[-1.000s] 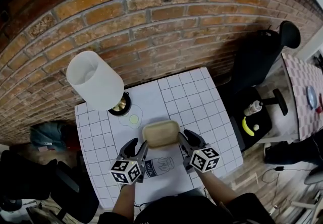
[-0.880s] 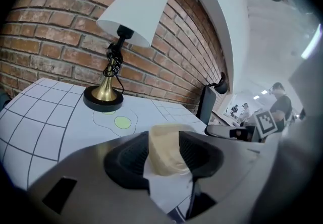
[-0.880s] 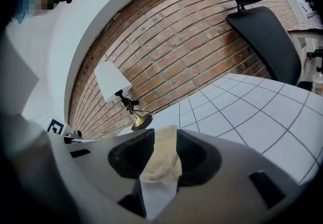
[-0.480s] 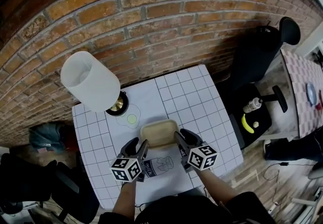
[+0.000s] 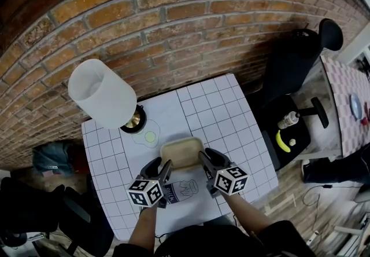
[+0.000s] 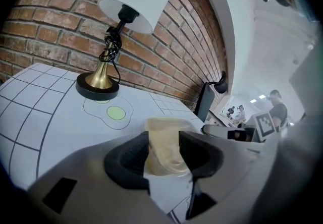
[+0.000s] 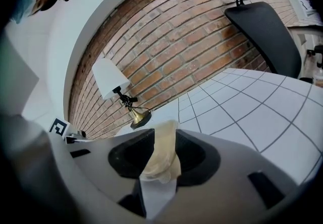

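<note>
A shallow beige tray [image 5: 182,152] hangs between my two grippers above the white gridded table [image 5: 231,117]. My left gripper [image 5: 160,168] is shut on the tray's left rim. In the left gripper view the rim [image 6: 164,140] sits pinched between the black pads of that gripper [image 6: 164,151]. My right gripper [image 5: 209,158] is shut on the tray's right rim. The right gripper view shows the beige edge [image 7: 162,147] clamped in its jaws [image 7: 160,156]. The tray looks empty.
A lamp with a white shade [image 5: 103,92] and brass base [image 5: 134,120] stands at the table's back left, by a brick wall. Egg [image 5: 151,137] and milk carton [image 5: 176,190] drawings mark the cloth. A black office chair [image 5: 295,59] and a stool with a bottle and banana [image 5: 286,134] are on the right.
Both grippers stay shut on the tray. They have shifted slightly with it, and the lamp sits a little higher in the left gripper view.
</note>
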### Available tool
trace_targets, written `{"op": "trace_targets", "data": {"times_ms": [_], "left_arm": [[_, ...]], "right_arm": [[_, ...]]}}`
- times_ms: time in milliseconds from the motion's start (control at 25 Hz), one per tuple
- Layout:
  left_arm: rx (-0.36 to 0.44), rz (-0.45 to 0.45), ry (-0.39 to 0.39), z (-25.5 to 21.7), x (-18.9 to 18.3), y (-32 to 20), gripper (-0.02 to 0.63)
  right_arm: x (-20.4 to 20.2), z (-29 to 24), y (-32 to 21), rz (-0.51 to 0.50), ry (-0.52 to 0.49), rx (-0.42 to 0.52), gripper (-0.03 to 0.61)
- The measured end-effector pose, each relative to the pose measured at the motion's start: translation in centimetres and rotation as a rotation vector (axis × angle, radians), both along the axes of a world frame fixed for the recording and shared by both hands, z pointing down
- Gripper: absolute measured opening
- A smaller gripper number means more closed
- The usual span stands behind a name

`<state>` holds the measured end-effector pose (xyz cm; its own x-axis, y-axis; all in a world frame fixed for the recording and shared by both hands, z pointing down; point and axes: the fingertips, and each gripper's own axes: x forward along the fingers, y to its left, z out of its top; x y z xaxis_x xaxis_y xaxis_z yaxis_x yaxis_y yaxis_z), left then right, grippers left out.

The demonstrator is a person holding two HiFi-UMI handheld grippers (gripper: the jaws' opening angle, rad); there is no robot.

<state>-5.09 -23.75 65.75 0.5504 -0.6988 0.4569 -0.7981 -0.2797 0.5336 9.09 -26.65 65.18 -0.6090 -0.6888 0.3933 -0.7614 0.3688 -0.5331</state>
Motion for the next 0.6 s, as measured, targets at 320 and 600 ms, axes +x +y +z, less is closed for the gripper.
{"op": "trace_targets", "data": {"times_ms": [320, 600], "left_arm": [[0.002, -0.02, 0.038, -0.4, -0.2, -0.1, 0.178], [0.035, -0.028, 0.054, -1.7, -0.3, -0.2, 0.178]], "right_arm": [[0.1, -0.2, 0.0, 0.011, -0.007, 0.001, 0.112], [0.2, -1.8, -0.1, 0.031, -0.028, 0.032, 0.109]]}}
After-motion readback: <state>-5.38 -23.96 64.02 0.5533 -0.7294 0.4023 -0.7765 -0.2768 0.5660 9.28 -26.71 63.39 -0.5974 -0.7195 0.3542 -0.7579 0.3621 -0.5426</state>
